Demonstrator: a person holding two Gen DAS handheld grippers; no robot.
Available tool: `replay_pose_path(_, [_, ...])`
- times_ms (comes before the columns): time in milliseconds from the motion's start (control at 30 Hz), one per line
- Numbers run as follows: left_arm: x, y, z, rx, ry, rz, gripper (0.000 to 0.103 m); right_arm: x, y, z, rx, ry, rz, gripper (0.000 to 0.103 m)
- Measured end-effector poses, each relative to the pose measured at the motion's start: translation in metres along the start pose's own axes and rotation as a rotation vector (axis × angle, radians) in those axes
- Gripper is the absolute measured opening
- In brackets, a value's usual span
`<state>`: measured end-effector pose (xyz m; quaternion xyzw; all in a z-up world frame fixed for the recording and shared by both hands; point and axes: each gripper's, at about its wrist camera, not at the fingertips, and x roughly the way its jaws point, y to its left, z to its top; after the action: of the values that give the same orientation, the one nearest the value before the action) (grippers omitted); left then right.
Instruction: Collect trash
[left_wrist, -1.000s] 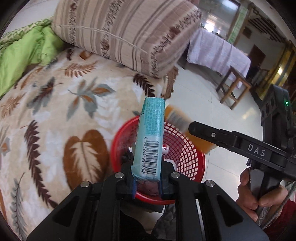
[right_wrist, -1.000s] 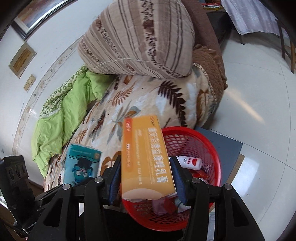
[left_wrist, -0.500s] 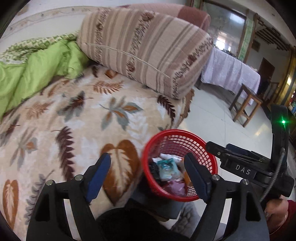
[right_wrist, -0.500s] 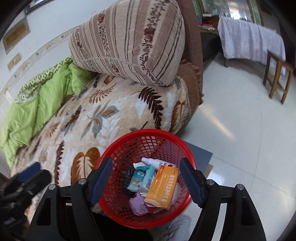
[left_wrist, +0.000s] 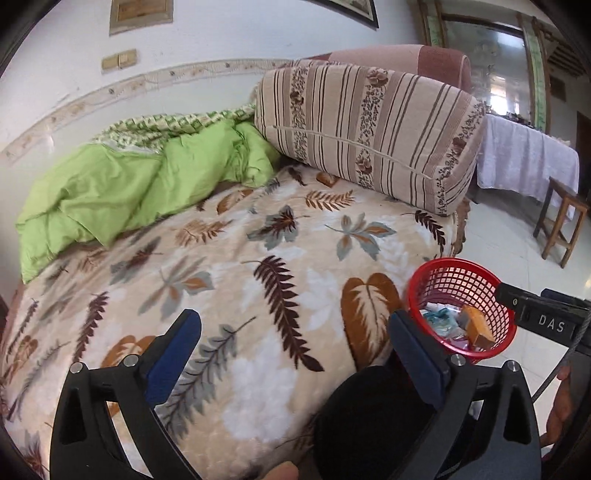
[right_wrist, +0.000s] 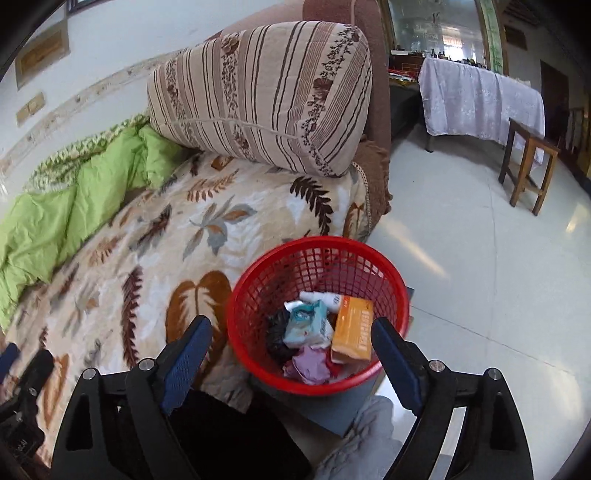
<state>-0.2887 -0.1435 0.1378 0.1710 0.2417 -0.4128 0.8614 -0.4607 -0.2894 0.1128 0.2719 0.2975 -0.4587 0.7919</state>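
White-walled room with a pale tiled floor (right_wrist: 480, 258); a bed fills the left of both views, covered by a cream blanket with a brown and grey leaf print (left_wrist: 240, 277). At its head lies a striped beige bolster pillow (left_wrist: 369, 129), with a crumpled green quilt (left_wrist: 129, 192) beside it. Farther back stand a table under a pale lilac cloth (right_wrist: 480, 99) and a wooden stool (right_wrist: 528, 158).

Red plastic mesh basket (right_wrist: 317, 266): stands on the floor against the bed's near corner, on a dark grey flat base. Trash in the basket:
- orange carton (right_wrist: 352, 330) with printed characters too small to read, leaning at the right wall;
- teal packet (right_wrist: 308, 325), crumpled, at the centre;
- white bottle with a red-printed label (right_wrist: 325, 297), lying behind the packet;
- pinkish-lilac wad (right_wrist: 310, 365) and a black crumpled item (right_wrist: 277, 332) lower down.

Left gripper (left_wrist: 295, 354): jaws have just been opening and now stand spread wide with nothing between them, above the blanket, the basket to their right. Right gripper (right_wrist: 291, 354): jaws have likewise just been opening and stand spread and empty, framing the near rim of the basket without touching it. Seen from the left wrist view, the right gripper's black body bears the white lettering "DAS" (left_wrist: 550, 325), and part of a hand shows below it at the frame's right edge.
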Motion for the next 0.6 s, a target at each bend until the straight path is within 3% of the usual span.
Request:
replay_pose_path(133, [-0.010, 0.004, -0.008, 0.003, -0.037, 0.000, 0.103, -0.007, 0.016, -0.010, -0.095, -0.011, -0.065, 0.090])
replay_pose_path(300, [-0.013, 0.004, -0.012, 0.029, -0.036, 0.018, 0.103, -0.014, 0.020, -0.011, -0.120, -0.046, -0.091, 0.090])
replay_pose_path(467, [-0.005, 0.022, -0.013, -0.078, -0.003, -0.042, 0.103, -0.018, 0.025, -0.013, -0.144, -0.061, -0.101, 0.090])
replay_pose_path(600, [-0.002, 0.023, -0.016, -0.078, 0.007, 0.015, 0.103, -0.019, 0.028, -0.014, -0.153, -0.069, -0.098, 0.090])
